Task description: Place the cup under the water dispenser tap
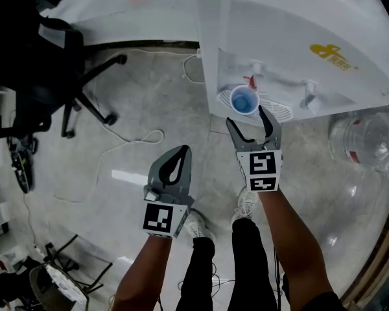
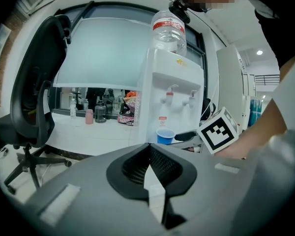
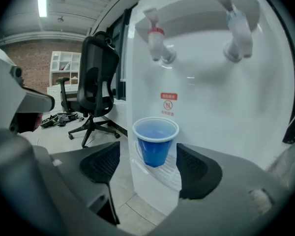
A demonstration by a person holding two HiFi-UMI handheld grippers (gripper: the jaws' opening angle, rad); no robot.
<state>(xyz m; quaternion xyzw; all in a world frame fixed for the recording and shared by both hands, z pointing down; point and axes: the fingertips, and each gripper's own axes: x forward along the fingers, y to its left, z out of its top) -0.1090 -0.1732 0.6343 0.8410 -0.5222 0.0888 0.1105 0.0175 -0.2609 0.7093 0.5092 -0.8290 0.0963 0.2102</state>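
Pale floor [image 1: 126,112]; blue cup [image 1: 244,100] stands at the drip tray's [image 1: 280,113] left end, under the red tap [image 1: 250,81]. Right gripper [image 1: 246,115] gapes empty before it; left gripper [image 1: 183,149] closed, empty.

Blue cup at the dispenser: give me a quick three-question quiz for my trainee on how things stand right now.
1. True or false: the blue cup stands on the drip tray, below the red-capped tap.
2. The jaws of the right hand-held gripper are: A) clamped on the cup; B) apart, either side of the cup without touching it; C) closed together with nothing in them.
3. Fill in: the jaws of the left hand-held gripper are ____, with nothing between them.
Key: 1 true; 2 B; 3 shut.
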